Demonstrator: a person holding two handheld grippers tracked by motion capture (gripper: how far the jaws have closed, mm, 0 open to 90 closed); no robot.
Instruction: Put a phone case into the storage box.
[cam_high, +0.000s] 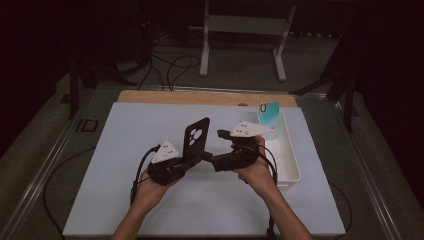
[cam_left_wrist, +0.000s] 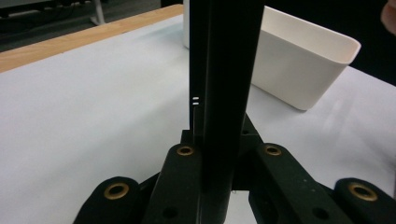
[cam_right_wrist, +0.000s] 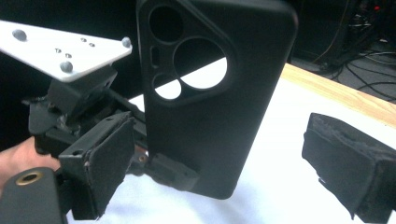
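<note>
Left tongs (cam_high: 192, 159): pinching bottom edge of black phone case (cam_high: 195, 138), case upright above white desk (cam_high: 125, 150) | right tongs (cam_high: 212, 159): spread wide, pads either side of case, not touching | white bin (cam_high: 290, 165) at right, teal case (cam_high: 269, 114) leaning in it

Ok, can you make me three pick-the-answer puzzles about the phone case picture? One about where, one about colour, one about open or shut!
1. Where is the white tub?
A. table's right side
B. table's left side
C. on the floor

2. What colour is the held phone case?
A. red
B. black
C. white

3. How do the right gripper jaws stand?
A. clamped on the case
B. wide open
C. shut empty

Answers: 1 A, the tub sits by the right edge. 2 B, it is dark all over. 3 B, both pads stand clear of the case.
</note>
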